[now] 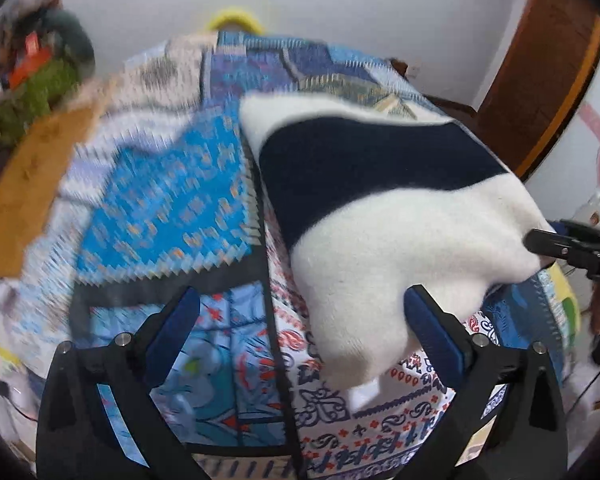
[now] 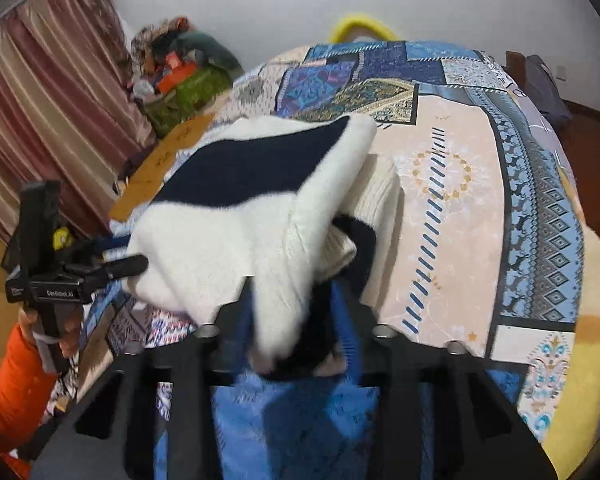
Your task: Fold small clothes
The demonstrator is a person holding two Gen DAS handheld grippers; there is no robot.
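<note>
A: Left gripper (image 1: 302,320) spread, the white-and-navy sweater (image 1: 380,208) on the bed (image 1: 160,184) brushing one pad, unpinched.
B: Right gripper (image 2: 292,320) pinching the sweater's near flap (fuzzy knit). Thin bite; could slip, fold collapses.

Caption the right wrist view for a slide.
Right gripper pinches the white-and-navy sweater on the patterned bedspread.

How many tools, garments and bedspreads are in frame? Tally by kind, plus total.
Tools: 2 (left tool, right tool)
Garments: 1 (white-and-navy sweater; the layers look like one piece)
Bedspreads: 1 (patterned bedspread)
Total: 4
</note>
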